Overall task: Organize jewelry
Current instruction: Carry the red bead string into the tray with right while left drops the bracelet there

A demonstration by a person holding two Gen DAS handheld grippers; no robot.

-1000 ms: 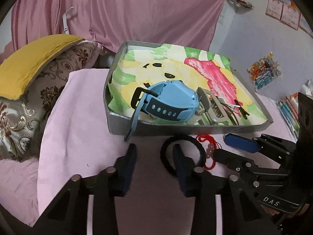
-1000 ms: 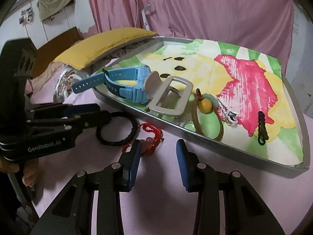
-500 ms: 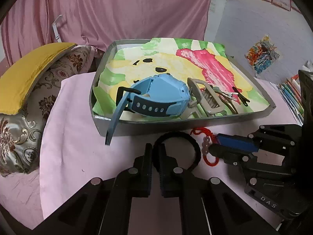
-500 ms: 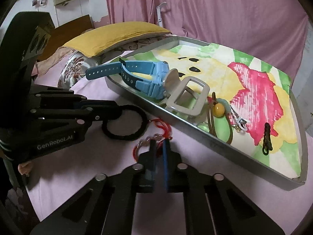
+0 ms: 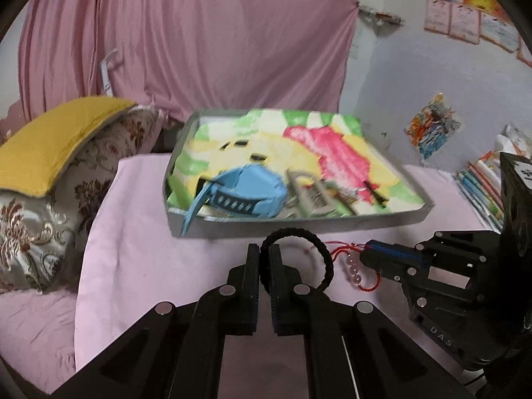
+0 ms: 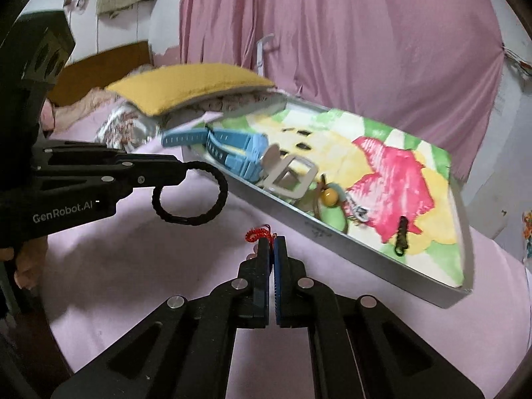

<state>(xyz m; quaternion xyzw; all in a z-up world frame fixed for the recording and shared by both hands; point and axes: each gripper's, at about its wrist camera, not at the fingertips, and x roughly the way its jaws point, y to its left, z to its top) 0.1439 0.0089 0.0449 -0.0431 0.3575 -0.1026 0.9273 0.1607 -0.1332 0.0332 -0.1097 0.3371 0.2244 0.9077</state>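
I have the left gripper (image 5: 263,259) clenched on the black braided ring (image 5: 311,249), its 2 fingers pinching the ring's near-left arc so the rest of the loop stands out ahead and to the right of the tips. In the right wrist view the ring (image 6: 196,196) hangs off those tips above the pink sheet (image 6: 139,266). My right gripper (image 6: 273,247) is clamped on the red cord bracelet (image 6: 257,234), a tuft of red cord poking up just past the fingertips; from the left wrist view its beads (image 5: 354,271) dangle below. Ahead of both tools sits the grey tray (image 5: 299,224), lined with a bright painted sheet, holding a blue watch (image 5: 247,194) at its near-left end and a grey buckle (image 6: 289,174) beside it.
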